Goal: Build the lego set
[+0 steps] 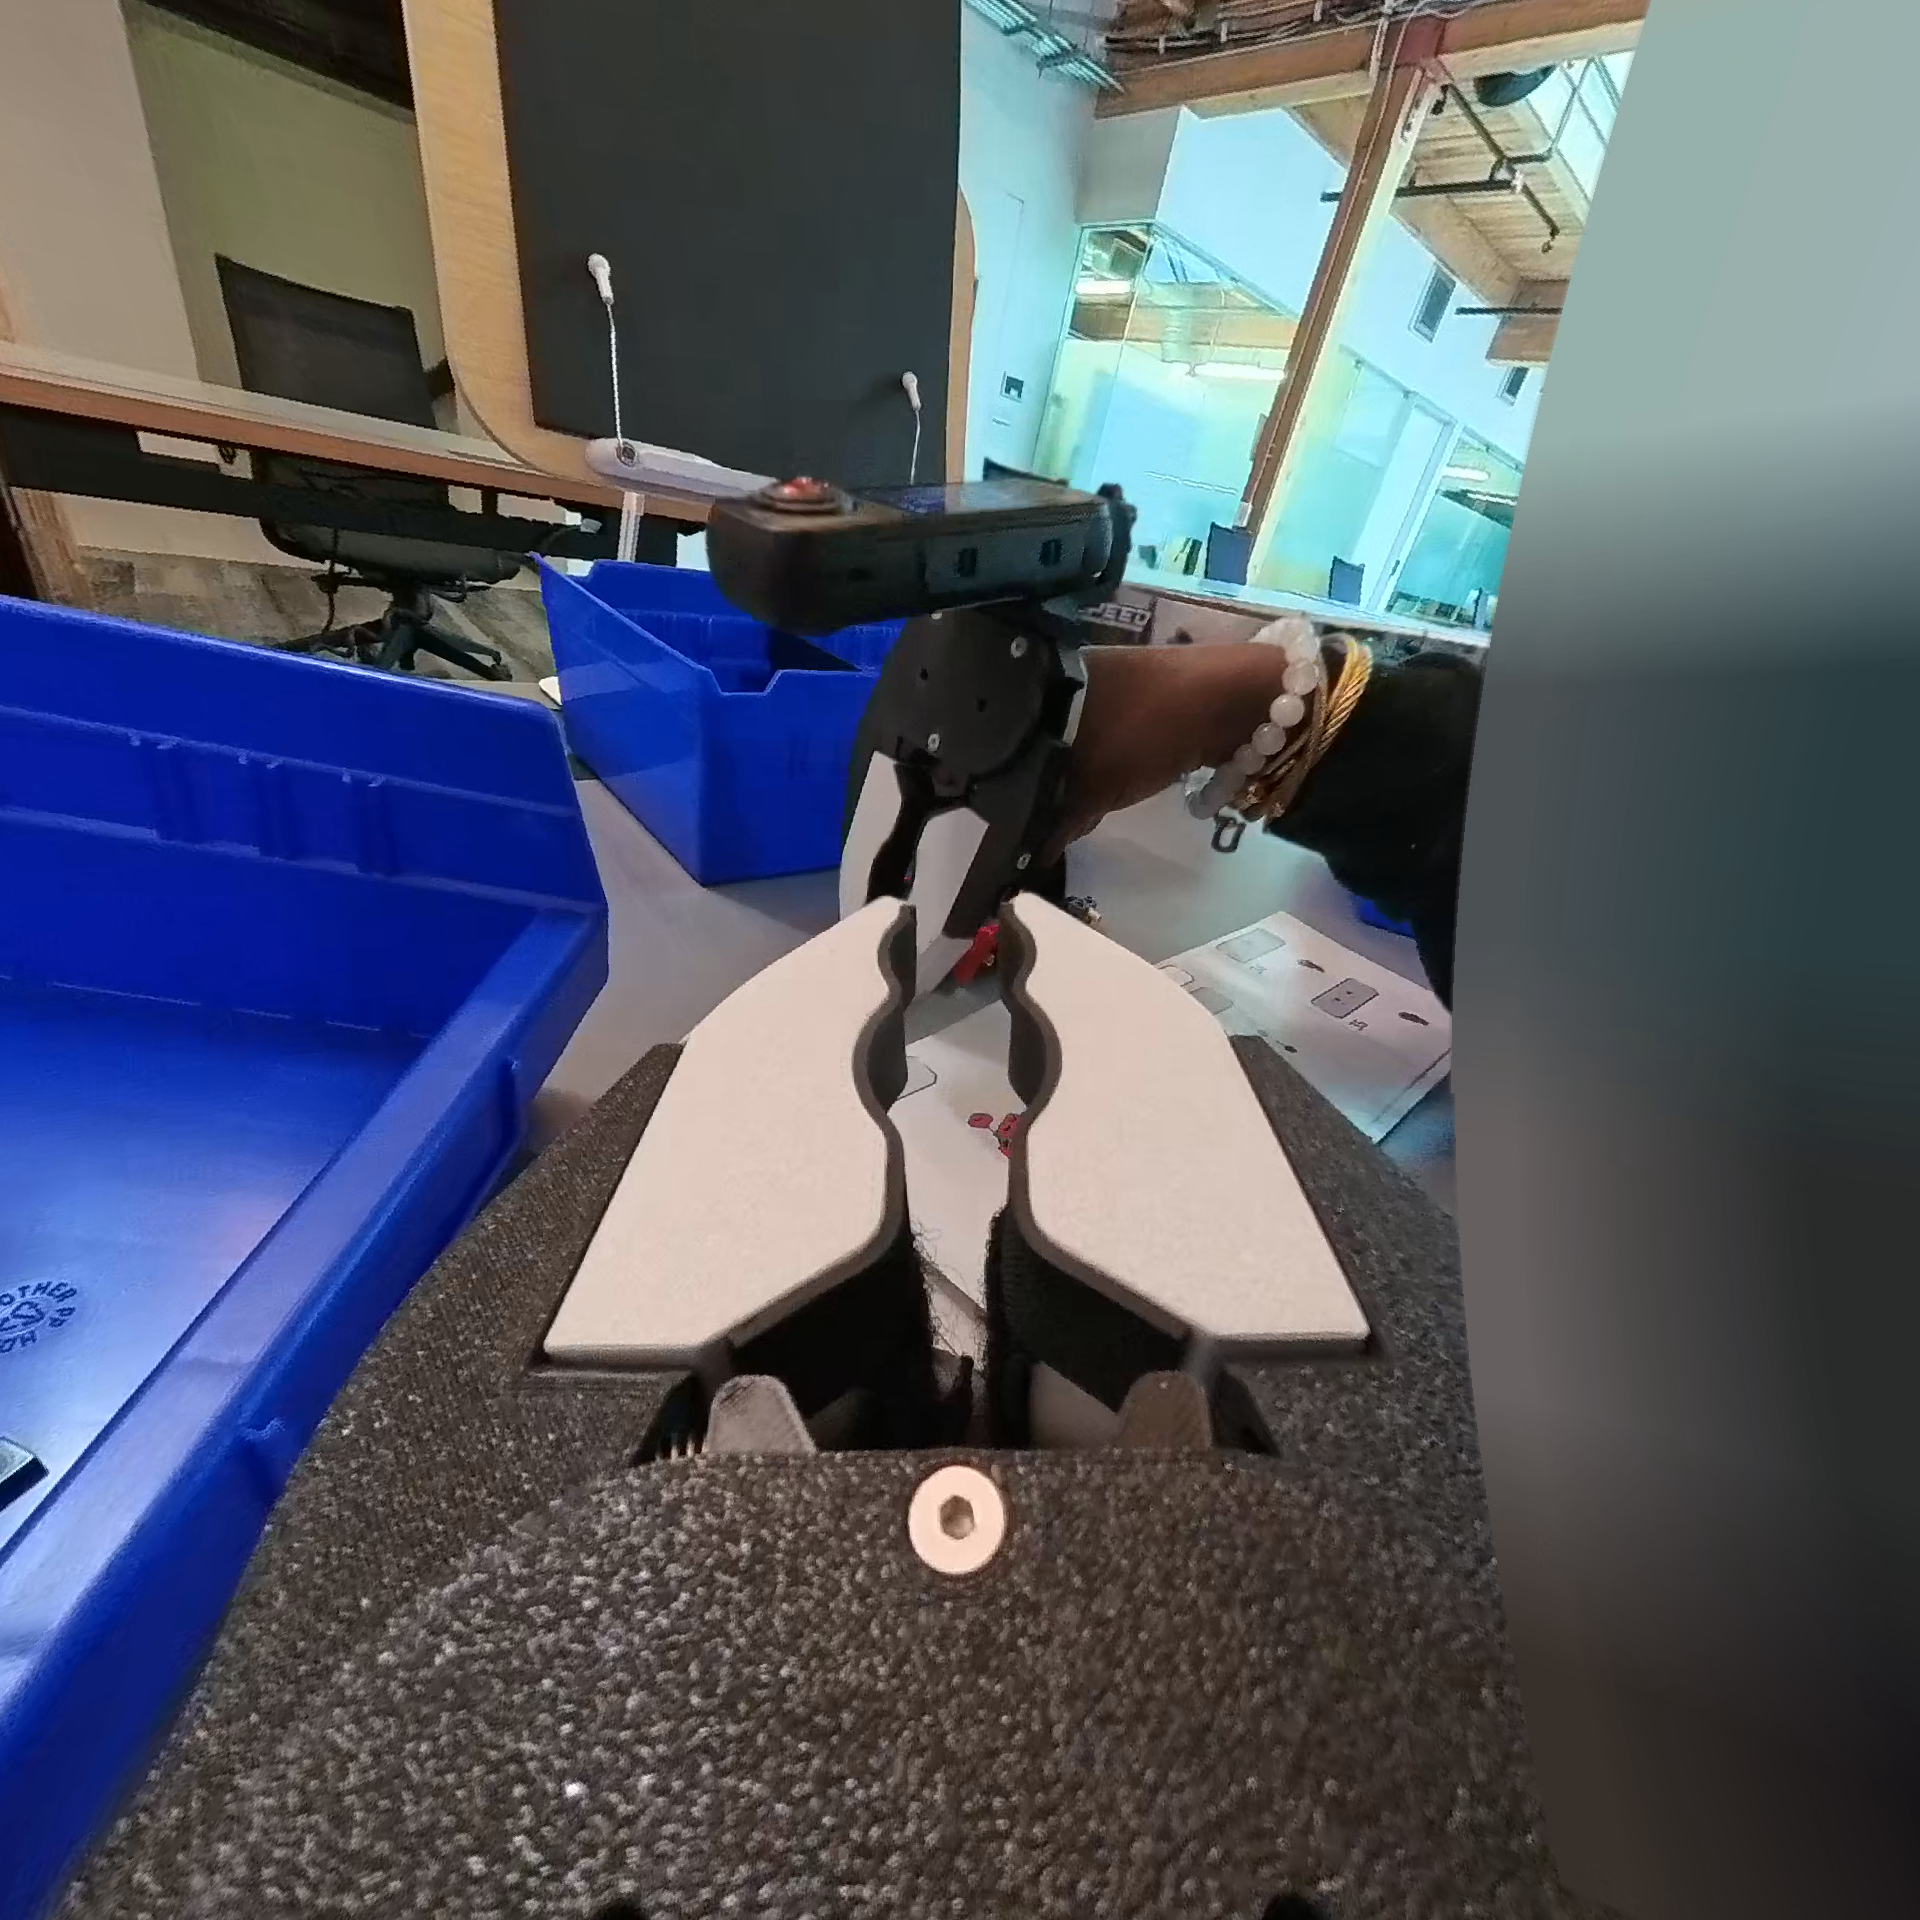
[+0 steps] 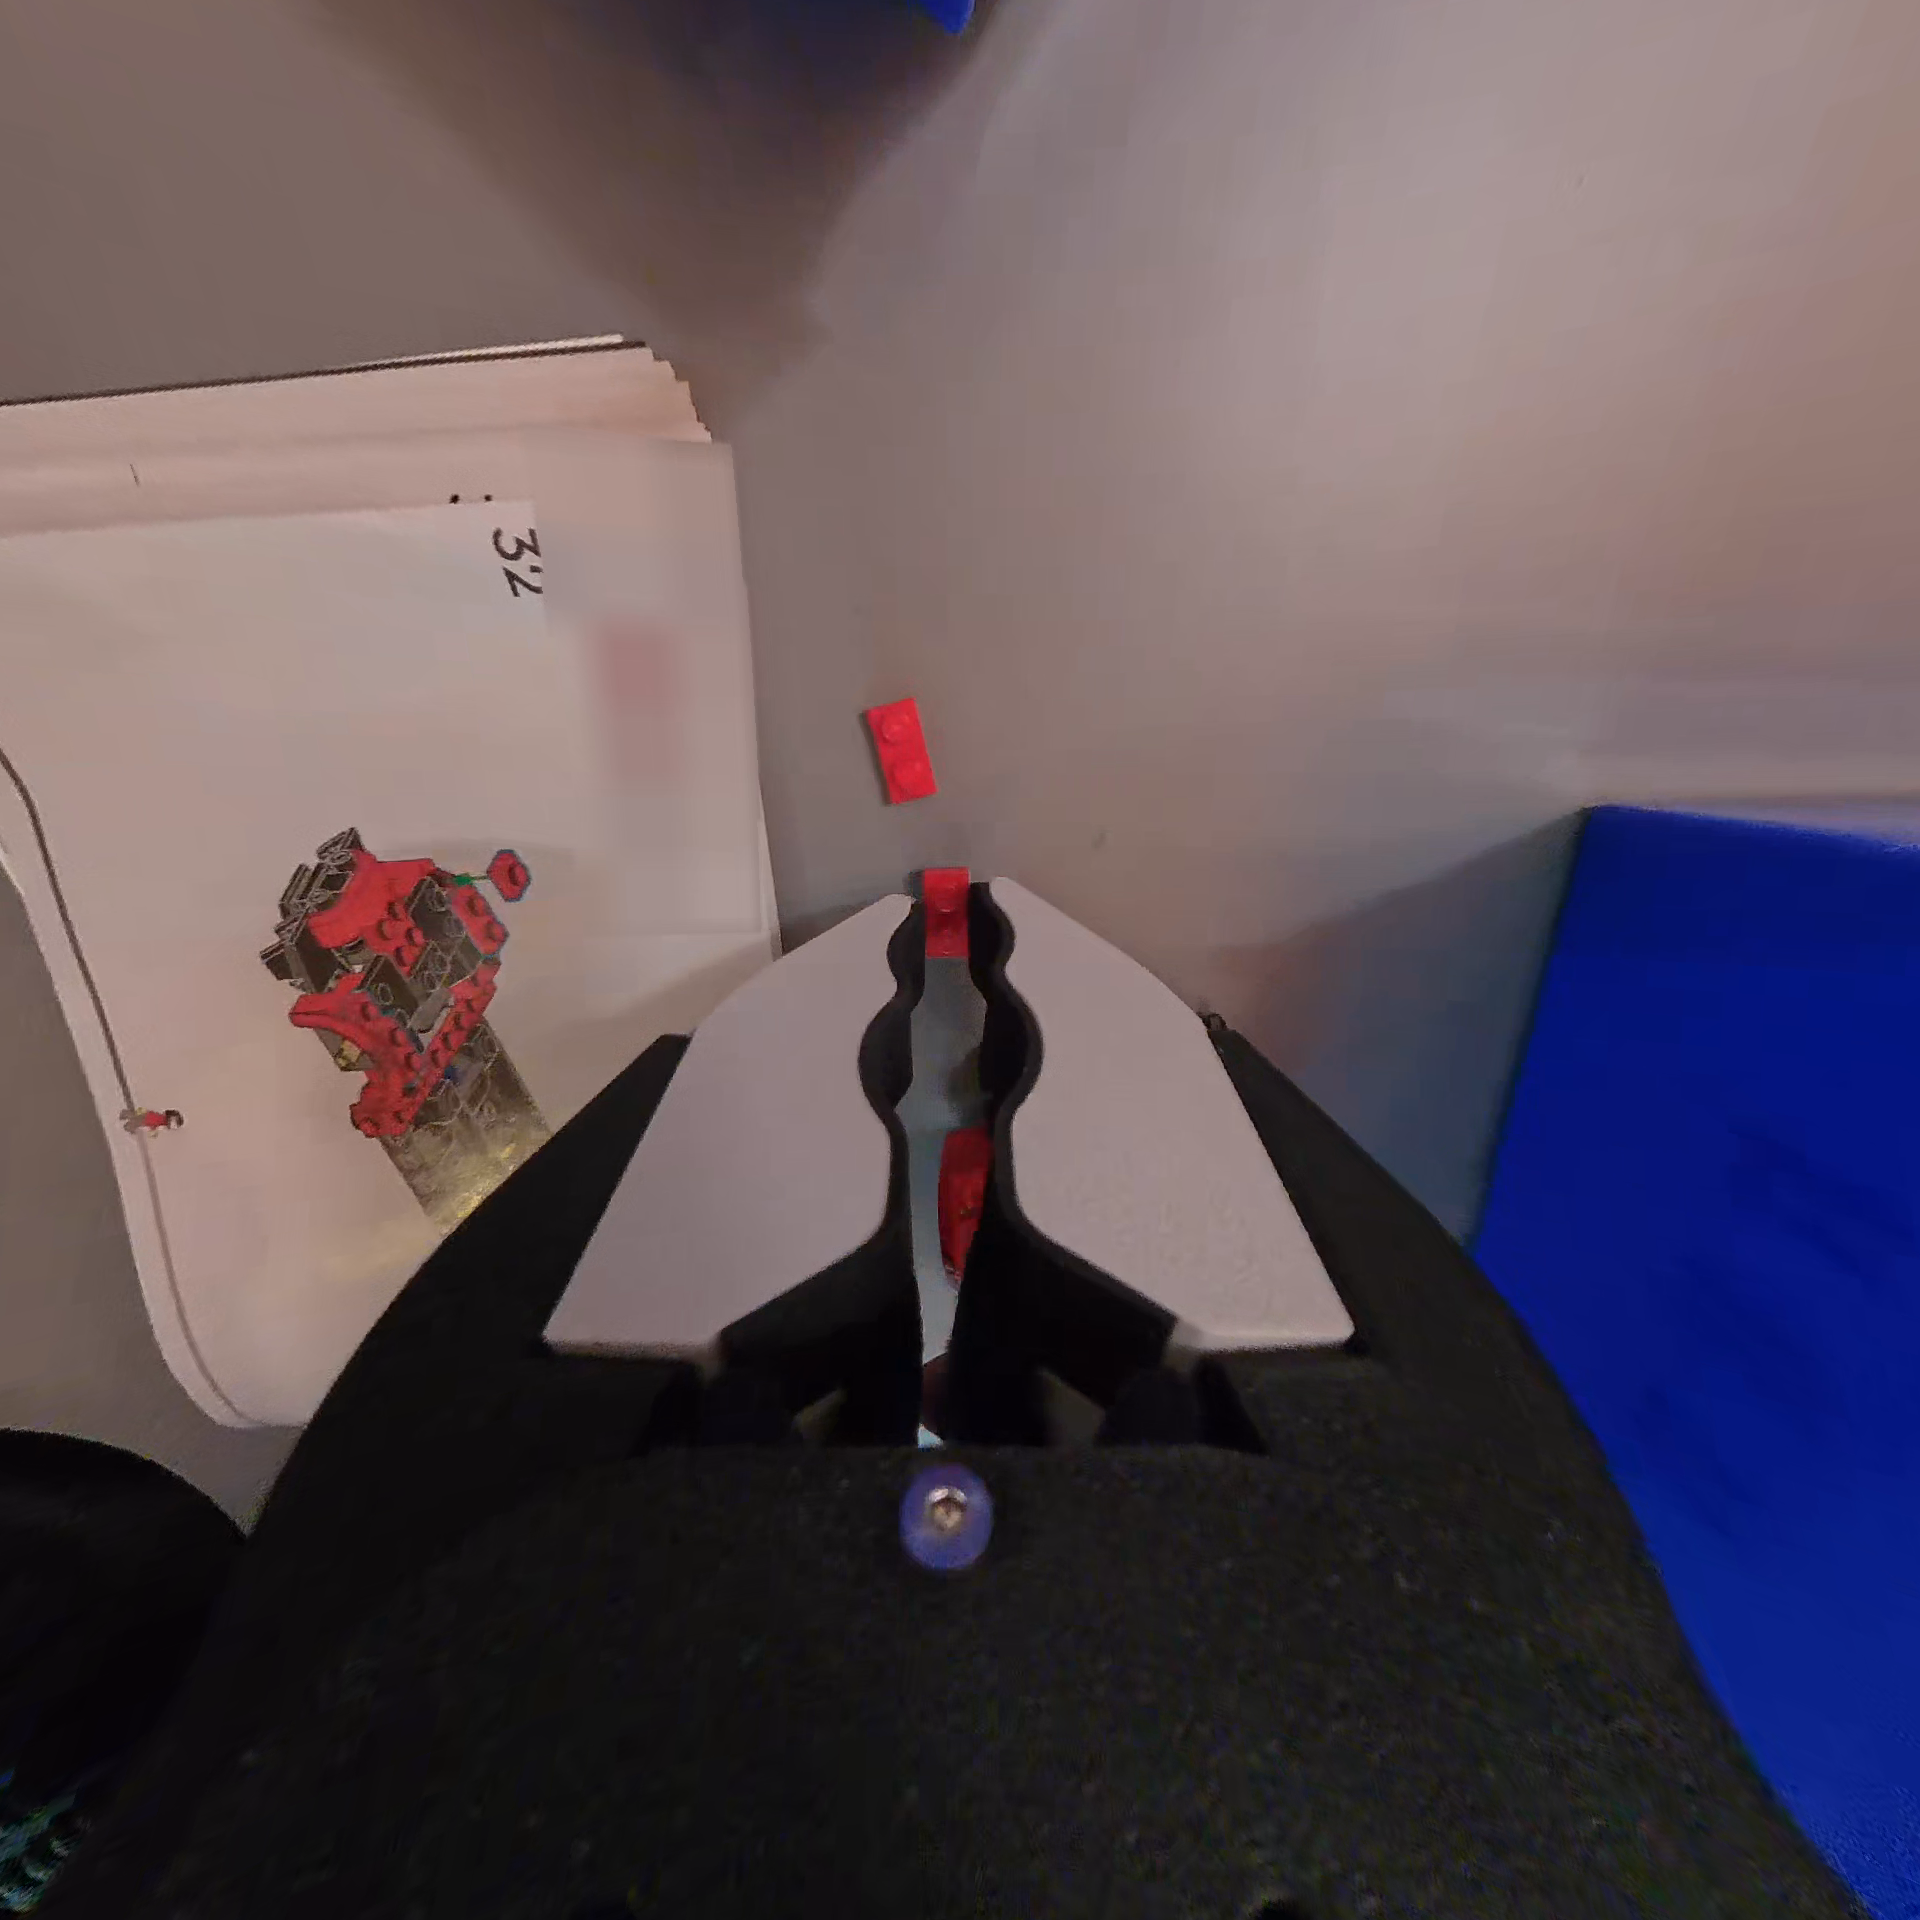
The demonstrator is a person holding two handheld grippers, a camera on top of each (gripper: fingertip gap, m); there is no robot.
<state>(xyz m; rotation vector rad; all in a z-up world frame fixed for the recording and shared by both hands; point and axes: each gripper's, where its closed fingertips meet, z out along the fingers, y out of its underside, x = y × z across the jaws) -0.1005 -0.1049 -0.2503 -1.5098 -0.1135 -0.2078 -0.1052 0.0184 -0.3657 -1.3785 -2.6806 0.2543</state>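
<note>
The right claw (image 2: 945, 914) pinched a small, hard, glossy red plastic Lego plate (image 2: 945, 920) by its thin edges at the tips, light but likely slippery, above the grey counter (image 2: 1299, 520), while the left claw (image 1: 956, 925) stood slightly spread, empty.

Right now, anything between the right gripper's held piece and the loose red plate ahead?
No. In the right wrist view, only bare grey table separates the held red piece from the loose red plate.
</note>
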